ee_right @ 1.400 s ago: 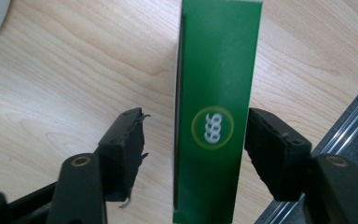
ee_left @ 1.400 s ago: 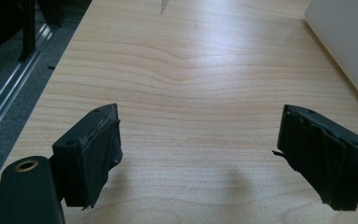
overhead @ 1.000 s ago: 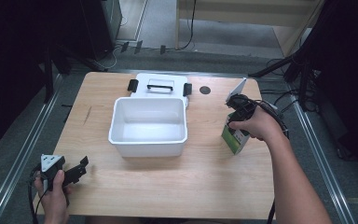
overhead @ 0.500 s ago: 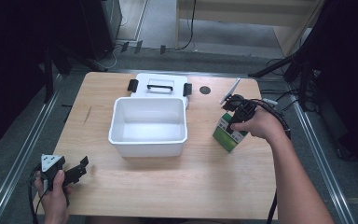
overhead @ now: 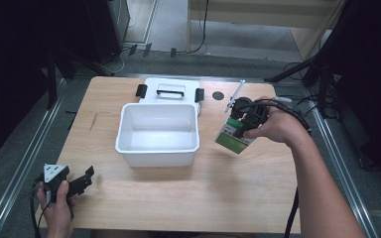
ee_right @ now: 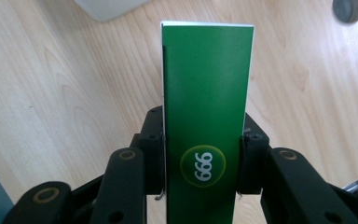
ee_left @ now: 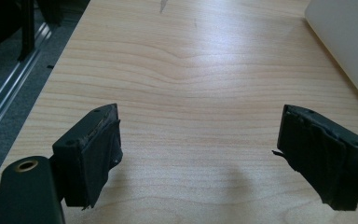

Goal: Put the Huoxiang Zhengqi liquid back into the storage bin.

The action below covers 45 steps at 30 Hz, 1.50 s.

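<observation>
Right claw (ee_right: 203, 172) clamped on tall green box (ee_right: 206, 116) with white "999" roundel, left claw (ee_left: 200, 158) wide open, empty

A white bin (overhead: 158, 135) sits mid-table (overhead: 258, 198), its lid (overhead: 170, 90) just behind; the right gripper (overhead: 239, 122) holds a green-and-white box (overhead: 234, 137) beside it; the left gripper (overhead: 77, 181) rests at the near-left corner

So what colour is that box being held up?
Green box, white circle logo; clearest in the right gripper view.
</observation>
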Each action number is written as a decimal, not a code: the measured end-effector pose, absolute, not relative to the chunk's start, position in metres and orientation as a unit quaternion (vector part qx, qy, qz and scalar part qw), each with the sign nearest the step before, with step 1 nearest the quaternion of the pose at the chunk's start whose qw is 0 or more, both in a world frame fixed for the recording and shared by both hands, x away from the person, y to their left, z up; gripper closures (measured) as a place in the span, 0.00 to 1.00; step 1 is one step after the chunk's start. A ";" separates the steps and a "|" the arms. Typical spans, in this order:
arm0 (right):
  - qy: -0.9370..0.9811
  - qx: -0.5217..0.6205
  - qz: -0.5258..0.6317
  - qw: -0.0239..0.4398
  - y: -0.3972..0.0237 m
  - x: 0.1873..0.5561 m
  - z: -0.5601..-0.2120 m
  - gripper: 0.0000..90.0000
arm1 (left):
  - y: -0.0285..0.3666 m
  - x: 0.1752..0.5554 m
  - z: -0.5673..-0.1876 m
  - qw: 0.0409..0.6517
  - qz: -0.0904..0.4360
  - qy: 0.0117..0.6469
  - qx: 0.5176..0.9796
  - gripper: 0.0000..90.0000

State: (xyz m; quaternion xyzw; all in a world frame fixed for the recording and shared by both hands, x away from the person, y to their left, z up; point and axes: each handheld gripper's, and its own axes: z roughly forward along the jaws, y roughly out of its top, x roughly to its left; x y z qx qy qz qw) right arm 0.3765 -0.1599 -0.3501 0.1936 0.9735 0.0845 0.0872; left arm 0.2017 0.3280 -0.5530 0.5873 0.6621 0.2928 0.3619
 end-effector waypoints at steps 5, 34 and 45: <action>0.977 0.160 0.093 0.103 -0.155 0.372 -0.330 0.70 | 0.328 0.202 -0.553 0.361 0.293 0.662 0.588 0.16; 0.979 0.088 0.124 0.134 -0.121 0.367 -0.265 0.70 | 0.328 0.202 -0.553 0.361 0.291 0.663 0.588 0.16; 0.981 0.061 0.128 0.133 -0.092 0.366 -0.256 0.70 | 0.329 0.202 -0.553 0.362 0.289 0.663 0.588 0.16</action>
